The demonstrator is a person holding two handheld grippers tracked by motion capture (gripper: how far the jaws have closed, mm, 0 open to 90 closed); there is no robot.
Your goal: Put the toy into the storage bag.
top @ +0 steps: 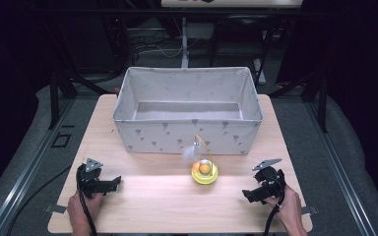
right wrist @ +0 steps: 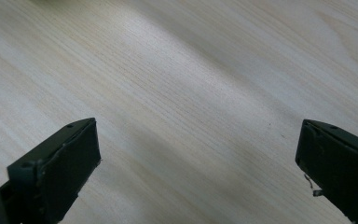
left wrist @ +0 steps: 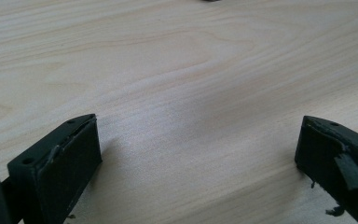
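Looks like a lab recording bay, not a home: light wood table on a grey floor, dark metal frame struts around it, loose cables behind, black curtained surround, tape marks on the floor.

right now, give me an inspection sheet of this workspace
surface: light wooden table, bare between the grippers
job's things: round yellow toy with an orange ball and a feather on a wire, standing in front of the grey fabric bin; bin looks empty
clutter: nothing seen
grippers: left gripper and right gripper low over the table, jaws wide open, nothing between them
cables: black cable trails from left gripper along the forearm
surroundings: dark metal frame and grey floor around the table
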